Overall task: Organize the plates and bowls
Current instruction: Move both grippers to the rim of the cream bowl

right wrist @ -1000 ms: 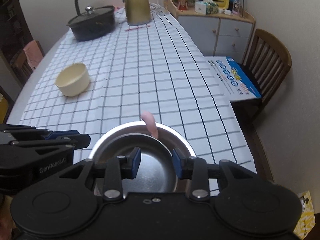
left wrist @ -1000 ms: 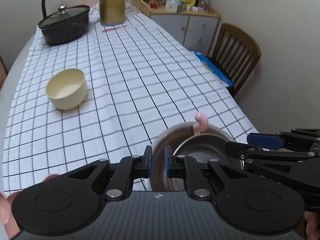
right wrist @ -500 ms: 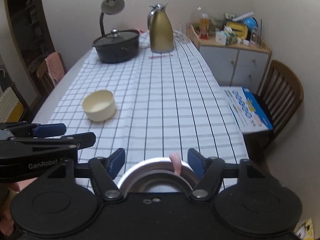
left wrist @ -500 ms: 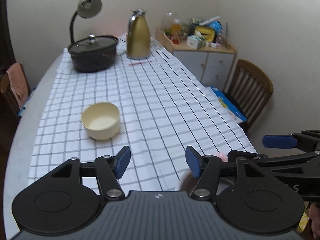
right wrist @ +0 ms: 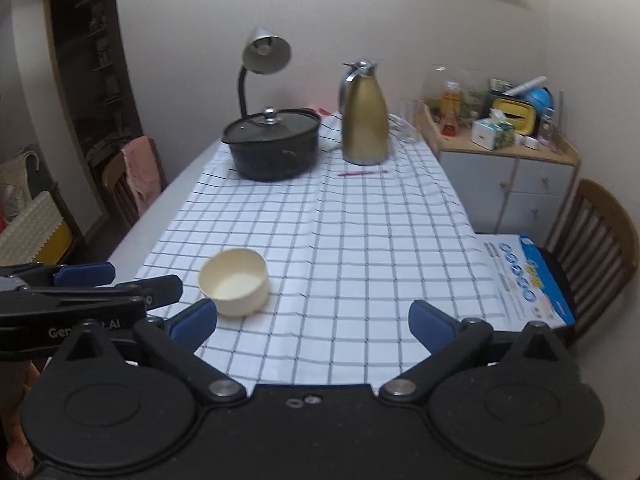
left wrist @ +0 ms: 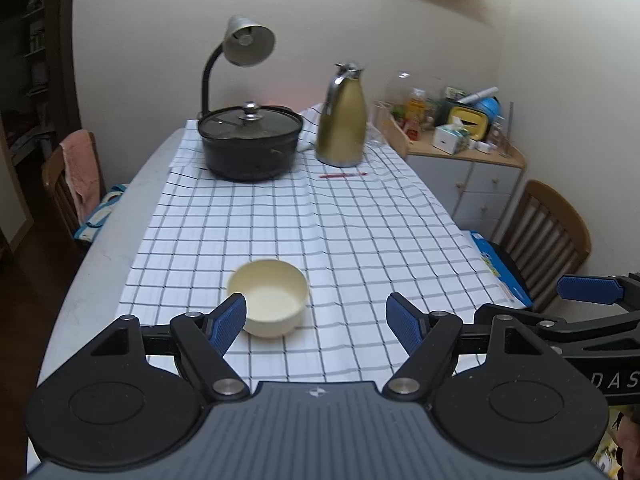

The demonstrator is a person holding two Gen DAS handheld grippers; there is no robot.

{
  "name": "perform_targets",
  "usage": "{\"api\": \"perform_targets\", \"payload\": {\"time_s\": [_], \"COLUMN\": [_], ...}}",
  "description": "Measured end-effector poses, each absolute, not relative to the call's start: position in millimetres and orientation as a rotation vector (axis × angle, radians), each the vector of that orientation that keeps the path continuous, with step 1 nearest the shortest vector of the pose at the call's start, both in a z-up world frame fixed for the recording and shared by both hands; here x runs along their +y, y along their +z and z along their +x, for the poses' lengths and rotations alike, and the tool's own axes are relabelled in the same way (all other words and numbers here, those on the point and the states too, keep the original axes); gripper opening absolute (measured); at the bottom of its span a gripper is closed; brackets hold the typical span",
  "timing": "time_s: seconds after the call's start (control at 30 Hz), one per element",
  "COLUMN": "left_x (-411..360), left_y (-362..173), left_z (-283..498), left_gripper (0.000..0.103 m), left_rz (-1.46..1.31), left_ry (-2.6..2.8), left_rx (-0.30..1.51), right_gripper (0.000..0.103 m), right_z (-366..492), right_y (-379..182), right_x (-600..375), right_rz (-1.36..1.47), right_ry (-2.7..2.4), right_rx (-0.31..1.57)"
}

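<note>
Over the near end of the worktop [left wrist: 360, 216], both tools are held up in the air. The left hand-held gripper [left wrist: 316, 318] is wide open. Its two blue pads [left wrist: 230, 322] stand far apart and nothing is between them. It touches nothing. The right hand-held gripper [right wrist: 312, 320] is wide open too, with nothing in it. In the right view the left one shows at the left edge, side by side with the right one.

The bowl [left wrist: 269, 298] is cream colored and round. It sits upright on the checked cloth [left wrist: 380, 240], with its open side facing up. Being round, it has no long side. It is on the near left part of the cloth. In the left view it sits just past the left pad, a bit left of the gap's middle. In the right view the bowl [right wrist: 235, 282] is also near the left pad, and not touching it.

At the far end of the worktop stand a black pot [left wrist: 250, 142] with a glass lid, a gold jug [left wrist: 342, 126] and a gray lamp [left wrist: 240, 52]. A red pen [left wrist: 343, 175] lies in front of the jug. A wooden chair [left wrist: 548, 240] stands to the right of the worktop.
</note>
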State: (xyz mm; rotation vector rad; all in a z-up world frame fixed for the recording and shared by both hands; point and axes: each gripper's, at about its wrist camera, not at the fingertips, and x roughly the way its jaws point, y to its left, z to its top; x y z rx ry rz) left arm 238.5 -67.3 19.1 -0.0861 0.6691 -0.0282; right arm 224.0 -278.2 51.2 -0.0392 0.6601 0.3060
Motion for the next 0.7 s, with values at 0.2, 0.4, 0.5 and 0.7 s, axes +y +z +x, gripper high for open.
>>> {"api": "perform_targets", "payload": {"time_s": [0.2,0.4,0.5,0.7], "left_x": [-51.1,-37.1,-32.2,-17.3], "left_y": [14.1,-4.3,-15.8,-45.3], "left_z": [270.6,305.6,323.5,361.0], "left_gripper": [0.077,0.077,0.077,0.077], "left_rz": [-0.088,-0.083,-0.074,-0.086], "left_ry": [0.022,0.066,0.088,0.122], "left_rx": [0.680,0.717,0.744,0.823], "right_gripper": [0.103,0.103,0.102,0.099], "right_z": [260.6,307.0,331.8,381.1], "right_y": [49.8,34.6,24.4,2.4], "right_x": [-261.1,-245.6,-237.7,-219.8], "right_rz": [-0.052,-0.072,-0.077,-0.074], "right_ry": [0.354,0.365,0.375,0.369], "right_rx": [0.652,0.722,0.758,0.834]}}
